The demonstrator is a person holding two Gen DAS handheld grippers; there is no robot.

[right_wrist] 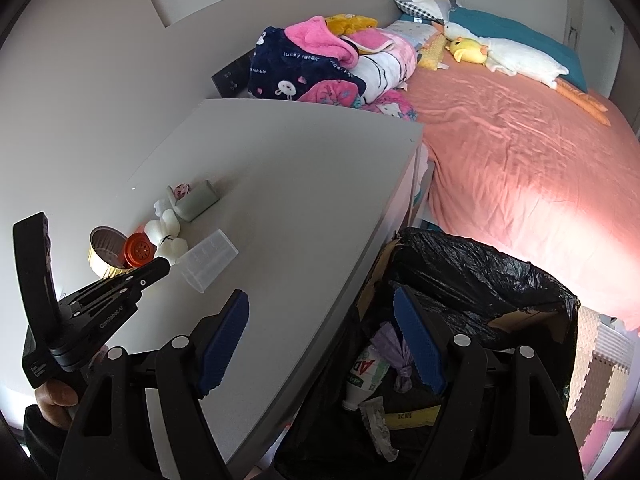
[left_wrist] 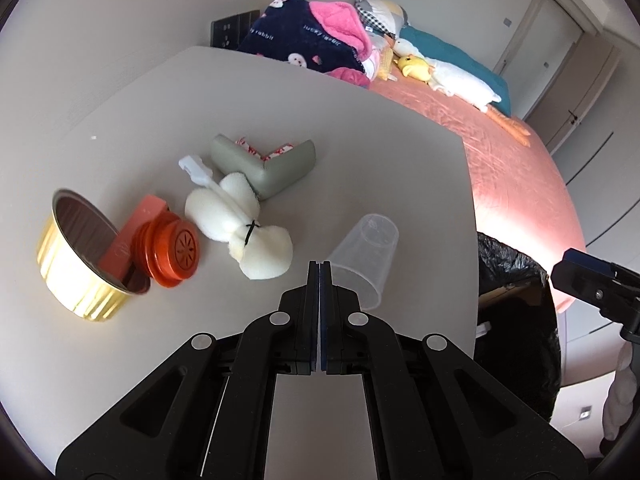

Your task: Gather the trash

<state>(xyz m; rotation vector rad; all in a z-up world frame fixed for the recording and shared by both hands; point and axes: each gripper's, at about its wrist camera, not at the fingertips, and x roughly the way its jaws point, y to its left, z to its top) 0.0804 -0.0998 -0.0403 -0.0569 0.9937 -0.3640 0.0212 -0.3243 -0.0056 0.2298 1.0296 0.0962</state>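
Trash remains on the table (left_wrist: 360,128): a clear cup (left_wrist: 366,258) on its side, foil cup (left_wrist: 80,256), orange cap (left_wrist: 174,250), foam (left_wrist: 240,228). The left gripper (left_wrist: 319,266), jaws closed and empty, hovers by the cup. The right gripper (right_wrist: 320,340) hangs wide open, empty, over the bin (right_wrist: 500,276). Judged step: picking the next item; the left jaws must open first.

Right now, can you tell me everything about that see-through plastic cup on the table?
The clear plastic cup is lying on its side on the grey table, empty, with its wide open mouth toward the camera and its narrower bottom pointing away. It looks thin and slightly frosted, with faint moulded markings on its bottom. It lies right of the white foam piece, apart from it. Only the table seems to touch it; the shut left gripper hovers close beside it.
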